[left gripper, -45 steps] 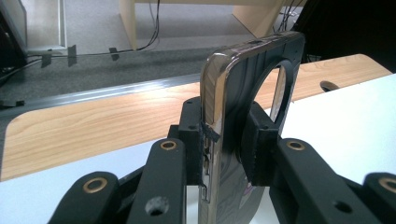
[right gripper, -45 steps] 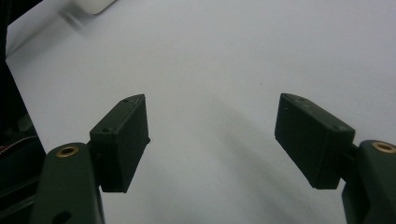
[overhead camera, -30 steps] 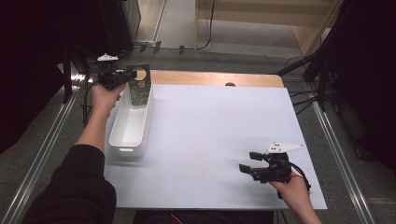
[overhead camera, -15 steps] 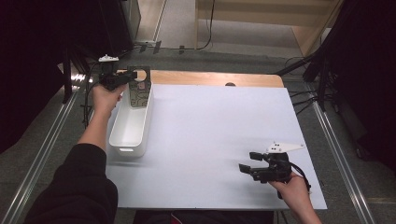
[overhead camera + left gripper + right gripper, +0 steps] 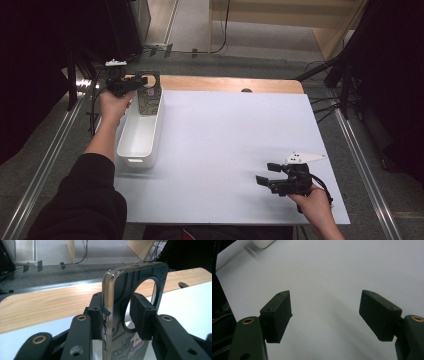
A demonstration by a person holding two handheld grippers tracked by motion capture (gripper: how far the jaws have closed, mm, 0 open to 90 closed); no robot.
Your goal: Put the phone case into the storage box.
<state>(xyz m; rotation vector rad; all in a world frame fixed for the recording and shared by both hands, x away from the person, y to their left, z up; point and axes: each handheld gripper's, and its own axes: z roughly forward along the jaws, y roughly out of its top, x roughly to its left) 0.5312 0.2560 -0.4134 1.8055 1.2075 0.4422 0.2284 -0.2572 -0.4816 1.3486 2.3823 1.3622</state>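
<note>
Phone case (image 5: 130, 315) clamped upright in left gripper (image 5: 131, 84) above white bin's (image 5: 131, 150) far end, wooden edge (image 5: 225, 83) just beyond, right gripper (image 5: 266, 174) jaws apart, open white mat (image 5: 225, 145) right of bin.

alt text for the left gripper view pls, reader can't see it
The left gripper is shut on a dark phone case with a large round camera cutout, held upright and edge-on between its black fingers. Behind it are a wooden table edge and a white tabletop.
</note>
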